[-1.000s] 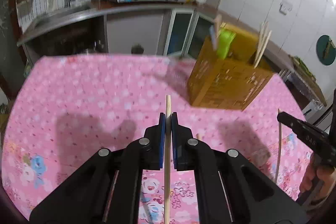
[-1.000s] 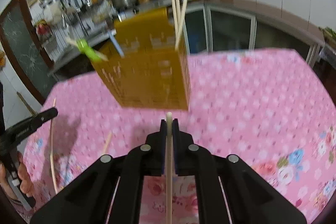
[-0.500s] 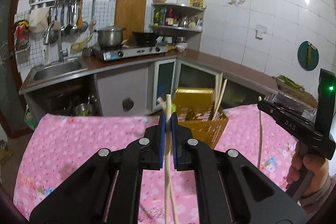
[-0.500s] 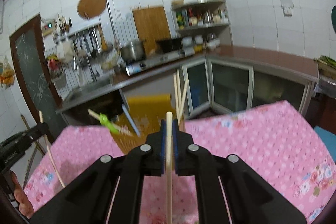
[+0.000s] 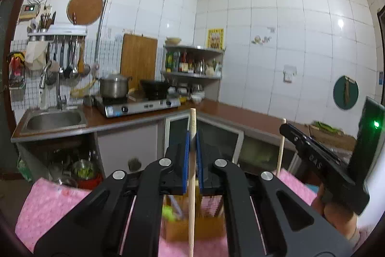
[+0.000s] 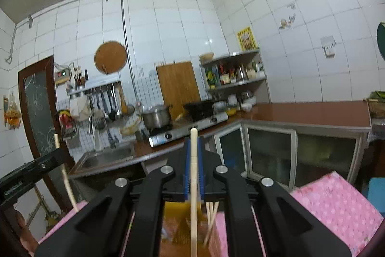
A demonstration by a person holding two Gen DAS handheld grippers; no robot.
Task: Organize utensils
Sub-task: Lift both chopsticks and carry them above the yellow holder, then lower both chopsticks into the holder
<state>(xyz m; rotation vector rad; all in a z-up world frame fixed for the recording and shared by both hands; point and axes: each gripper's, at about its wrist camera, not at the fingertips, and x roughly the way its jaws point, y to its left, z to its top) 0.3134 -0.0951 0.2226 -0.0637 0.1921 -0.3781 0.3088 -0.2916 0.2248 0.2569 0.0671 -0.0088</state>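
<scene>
Left gripper (image 5: 191, 136): blue pads pinched on upright wooden chopstick (image 5: 191, 175), tip standing above the pads. Right gripper (image 6: 194, 143): pads likewise clamped on second wooden chopstick (image 6: 194, 184), also upright. Yellow utensil holder (image 6: 178, 223) on pink floral tablecloth (image 6: 336, 204), below and just beyond both grippers, with several chopsticks (image 6: 211, 216) standing inside.
</scene>
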